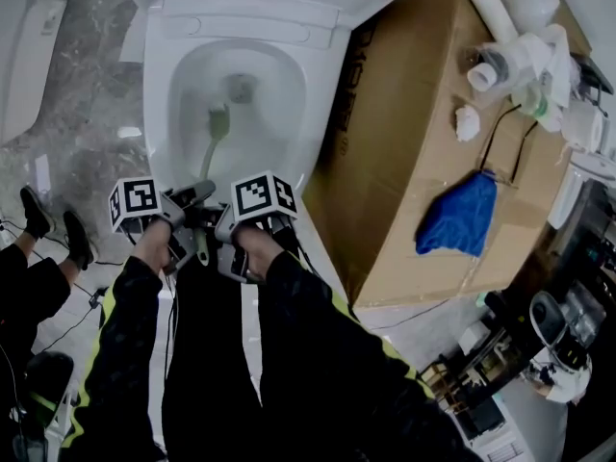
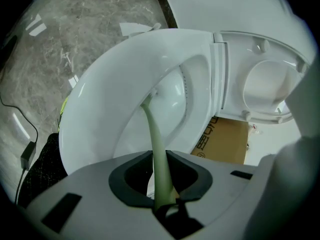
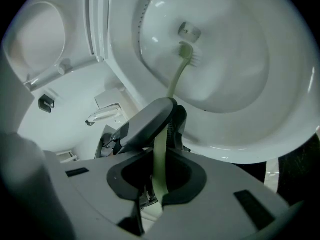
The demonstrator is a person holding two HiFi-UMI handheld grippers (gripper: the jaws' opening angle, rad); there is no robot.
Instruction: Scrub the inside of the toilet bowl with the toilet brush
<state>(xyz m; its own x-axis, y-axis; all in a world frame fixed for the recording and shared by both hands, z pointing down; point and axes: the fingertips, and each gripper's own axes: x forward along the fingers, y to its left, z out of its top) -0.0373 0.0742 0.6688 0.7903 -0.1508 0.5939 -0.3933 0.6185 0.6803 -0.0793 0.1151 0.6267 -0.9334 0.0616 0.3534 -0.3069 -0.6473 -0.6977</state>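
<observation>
The white toilet bowl (image 1: 164, 75) stands open, seat and lid raised. A pale green toilet brush (image 1: 218, 125) reaches into it, and its head (image 3: 188, 53) rests low on the inner wall, close to the drain hole. Both grippers hold the brush's thin handle (image 2: 156, 149) just outside the bowl's front rim. My left gripper (image 1: 192, 200) is shut on the handle, nearer the bowl. My right gripper (image 1: 223, 231) is shut on the handle right behind it. The right gripper view shows the left gripper (image 3: 150, 118) clamped on the handle (image 3: 160, 159) just ahead of the right jaws.
A large cardboard box (image 1: 404, 162) stands tight against the toilet's right side, carrying a blue cloth (image 1: 460, 216) and white pipe parts (image 1: 510, 51). A person's dark shoes (image 1: 58, 227) and cables lie on the marble floor at left. Equipment crowds the lower right.
</observation>
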